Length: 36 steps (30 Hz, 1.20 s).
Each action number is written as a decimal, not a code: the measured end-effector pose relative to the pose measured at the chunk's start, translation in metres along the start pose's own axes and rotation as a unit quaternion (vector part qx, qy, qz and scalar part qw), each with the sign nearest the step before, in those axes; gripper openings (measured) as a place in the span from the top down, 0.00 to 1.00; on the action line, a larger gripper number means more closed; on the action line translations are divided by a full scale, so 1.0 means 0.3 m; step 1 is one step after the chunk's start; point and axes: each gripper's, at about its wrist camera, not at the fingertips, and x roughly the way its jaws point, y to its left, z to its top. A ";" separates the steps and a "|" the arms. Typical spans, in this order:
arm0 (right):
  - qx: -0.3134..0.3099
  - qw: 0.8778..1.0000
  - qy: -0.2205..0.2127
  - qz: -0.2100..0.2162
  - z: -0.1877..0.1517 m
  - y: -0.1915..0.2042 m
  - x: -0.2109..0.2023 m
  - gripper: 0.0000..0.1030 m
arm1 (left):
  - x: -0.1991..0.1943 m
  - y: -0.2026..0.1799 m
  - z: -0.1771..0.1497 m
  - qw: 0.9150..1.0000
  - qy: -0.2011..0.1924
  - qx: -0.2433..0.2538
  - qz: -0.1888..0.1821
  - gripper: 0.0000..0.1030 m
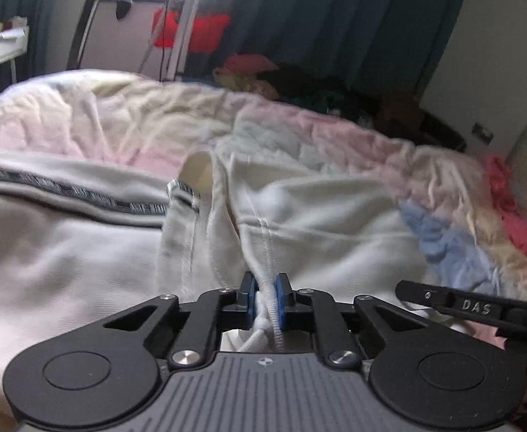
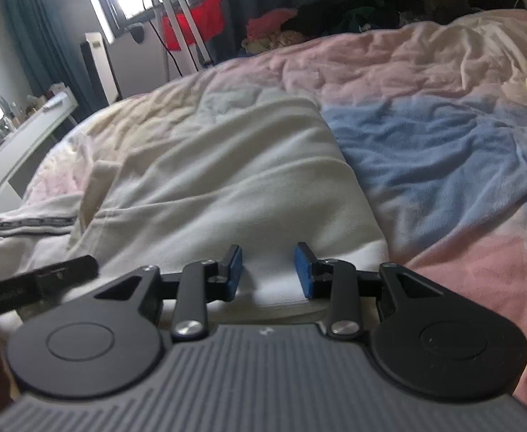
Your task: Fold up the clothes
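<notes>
We have the left gripper (image 1: 267,297) clamped on a bunched edge of the white sweatpants (image 1: 299,216), apparently the waistband with its drawcord (image 1: 276,318) caught between the blue pads (image 1: 250,297). The right gripper (image 2: 268,270) hangs with its jaws apart just over the same garment's near hem, holding nothing.

The sweatpants lie spread across the pastel quilt (image 2: 425,72), one leg with a grey side stripe (image 1: 65,190) running out toward nine o'clock in the left wrist view.

To do this fold well, we judge the right gripper should close on the near edge at its twelve o'clock, level with the left's grip, so both corners lift together and the cloth stays taut, not twisted. Pinching fabric only, without the quilt beneath, matters here.

Room looks generous: bare quilt stretches from twelve to three o'clock in the right wrist view. A clothes pile (image 2: 299,32) sits at the bed's far edge, and a white desk (image 2: 22,144) stands off at nine o'clock, well apart.
</notes>
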 end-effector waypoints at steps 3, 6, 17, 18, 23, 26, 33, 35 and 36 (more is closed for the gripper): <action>-0.004 1.000 -0.023 0.016 0.003 0.014 -0.036 0.64 | -0.075 0.020 0.022 0.999 -0.013 -0.033 -0.007 0.89; -0.014 0.999 -0.026 0.019 0.000 0.026 -0.048 0.66 | -0.070 0.049 0.010 0.999 0.010 -0.044 0.024 0.88; -0.035 0.999 0.010 -0.007 -0.034 0.033 0.026 0.65 | -0.056 0.073 -0.019 0.995 0.044 -0.042 0.074 0.27; -0.034 0.999 0.010 -0.007 -0.034 0.033 0.024 0.65 | -0.077 0.084 -0.016 0.995 0.044 -0.048 0.080 0.24; -0.030 1.000 0.008 0.000 -0.027 0.028 0.009 0.65 | -0.217 0.184 0.035 0.987 0.040 -0.094 0.123 0.10; -0.025 1.000 0.002 0.002 -0.018 0.022 -0.004 0.65 | -0.311 0.305 0.053 0.973 0.034 -0.160 0.165 0.06; -0.017 1.000 -0.006 0.021 -0.002 0.034 -0.025 0.65 | -0.433 0.643 0.036 0.912 0.039 -0.341 0.223 0.06; -0.027 0.999 -0.011 0.019 -0.003 0.049 -0.033 0.65 | -0.448 0.724 -0.010 0.881 0.034 -0.419 0.219 0.06; -0.031 0.999 -0.014 0.017 -0.005 0.054 -0.038 0.65 | -0.451 0.755 -0.037 0.864 0.030 -0.456 0.210 0.06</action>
